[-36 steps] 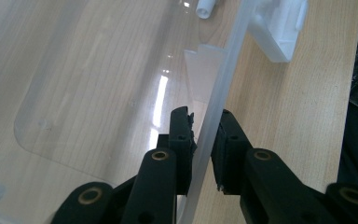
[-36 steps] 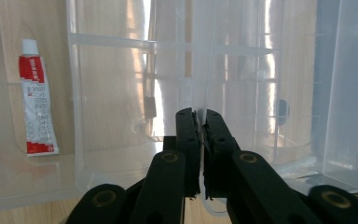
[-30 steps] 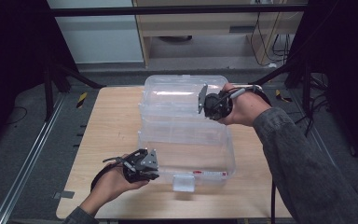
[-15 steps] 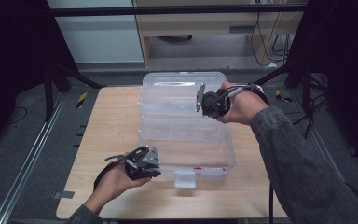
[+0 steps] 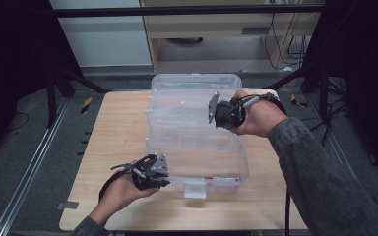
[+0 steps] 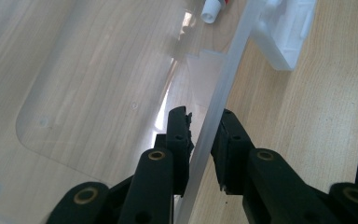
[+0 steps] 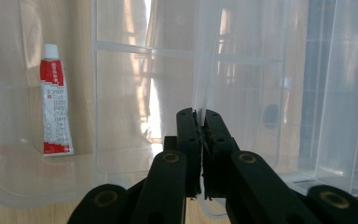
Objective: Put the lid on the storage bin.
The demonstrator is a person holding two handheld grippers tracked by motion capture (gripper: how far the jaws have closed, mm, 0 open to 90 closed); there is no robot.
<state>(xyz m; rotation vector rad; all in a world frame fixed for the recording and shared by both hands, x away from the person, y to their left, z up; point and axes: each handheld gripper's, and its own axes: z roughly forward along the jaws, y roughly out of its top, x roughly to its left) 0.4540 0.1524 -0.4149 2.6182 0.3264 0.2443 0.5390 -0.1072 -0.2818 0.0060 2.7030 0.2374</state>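
Presently the right claw [image 7: 198,116] has its jaws clamped together on a thin clear plastic edge, which reads as the rim of the raised lid [image 5: 197,93] of the transparent storage box [image 5: 197,147]; in the high view the right claw [image 5: 216,110] sits at the lid's right side, over the box. The left claw [image 6: 204,135] straddles the box's front wall [image 6: 214,112], one jaw inside and one outside; the outer jaw lies against the wall, while the inner one shows a slight gap, so I judge it a loose pinch rather than a firm clamp. In the high view the left claw [image 5: 150,172] is at the box's near left corner. The box stands in the middle of the wooden desk [image 5: 113,128], its white latch [image 5: 195,189] facing the person. Inside, on the floor of the box, lies a small red-and-white tube [image 7: 55,107]. Handling judgement: the box is light, thin-walled and somewhat flexible, and the smooth plastic is likely slippery under the pads; the lid rim will bend if pulled from one corner only. Best hold is on the rims and wall edges, as now, one claw steadying the base while the other swings the lid. Squeezing hard risks cracking the thin wall.
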